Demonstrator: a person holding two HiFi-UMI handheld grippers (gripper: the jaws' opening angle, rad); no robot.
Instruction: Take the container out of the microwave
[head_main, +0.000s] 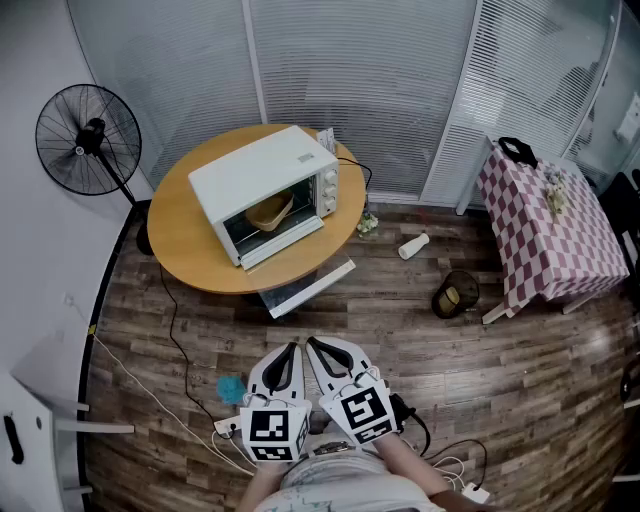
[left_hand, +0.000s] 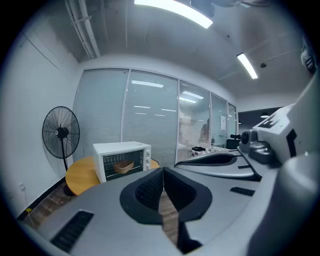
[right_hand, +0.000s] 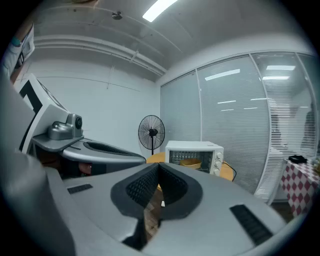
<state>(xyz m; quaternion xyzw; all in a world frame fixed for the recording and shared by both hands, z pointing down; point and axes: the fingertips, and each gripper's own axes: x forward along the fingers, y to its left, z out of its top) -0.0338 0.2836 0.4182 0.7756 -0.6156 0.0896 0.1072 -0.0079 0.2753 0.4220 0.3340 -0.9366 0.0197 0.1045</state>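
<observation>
Two handheld grippers sit side by side close to the person's body at the bottom of the head view, their marker cubes facing up and their tips angled in toward each other. Both point forward across the floor at the table. The left gripper has its dark ribbed pads pressed together with nothing between them, and the right gripper is clenched the same way and also empty. Each gripper's own view shows only floorboards past the closed pads. The container, a shallow tan bowl, sits inside the white microwave and shows through its front. It is well apart from both grippers, and whether it holds anything cannot be made out. The microwave stands on a round wooden table with its knob panel on its right end, and a black cord runs off the table edge behind it. A black standing fan rises beside the table against the white wall. A white bottle lies on its side on the plank floor, near a dark round bin. Just beyond them stands a second table under a red-and-white checked cloth, carrying a small black item and a pale bundle. Loose cables and a small blue object lie on the boards just left of the left gripper.
</observation>
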